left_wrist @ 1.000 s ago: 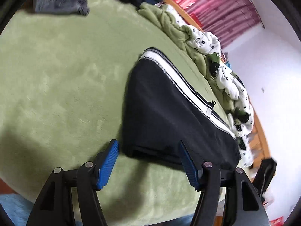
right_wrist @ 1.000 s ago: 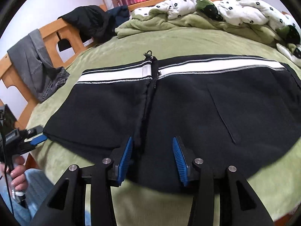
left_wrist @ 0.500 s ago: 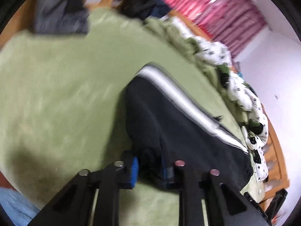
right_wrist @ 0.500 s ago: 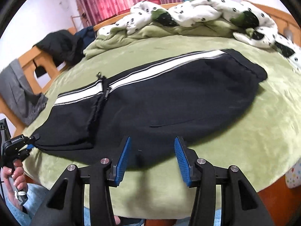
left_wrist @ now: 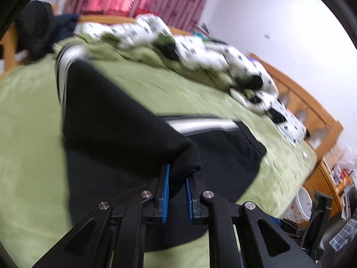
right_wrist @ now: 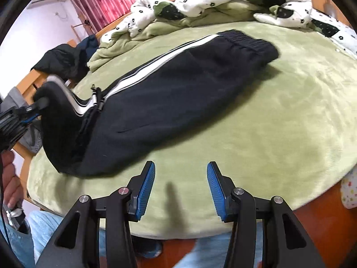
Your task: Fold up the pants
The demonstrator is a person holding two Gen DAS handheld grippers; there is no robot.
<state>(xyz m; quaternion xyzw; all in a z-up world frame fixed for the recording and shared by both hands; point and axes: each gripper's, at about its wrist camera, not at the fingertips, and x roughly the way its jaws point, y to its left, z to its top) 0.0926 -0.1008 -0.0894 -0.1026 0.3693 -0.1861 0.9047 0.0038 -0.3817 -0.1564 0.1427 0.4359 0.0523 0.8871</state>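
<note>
Black pants [right_wrist: 169,93] with a white side stripe lie across the green blanket [right_wrist: 279,120]; the elastic waistband is at the far right. My left gripper [left_wrist: 177,182] is shut on the pants' [left_wrist: 125,125] leg end and holds it lifted, folded over the rest of the garment. The same gripper [right_wrist: 29,111] shows at the left edge of the right wrist view, pinching the raised cloth. My right gripper [right_wrist: 180,178] stands open over bare blanket near the bed's front edge, just right of the pants' near hem, with nothing between its fingers.
A white dotted quilt [right_wrist: 223,2] and a green blanket are bunched along the far side of the bed. Dark clothes [right_wrist: 64,60] hang on the wooden bed frame [left_wrist: 316,111] at the left. A person's hand [right_wrist: 9,178] and light blue trouser legs are at the near edge.
My left gripper closed on the pants' leg end, then lifted it and carried it over toward the waistband end. My right gripper slid right, off the pants onto bare blanket, still open.
</note>
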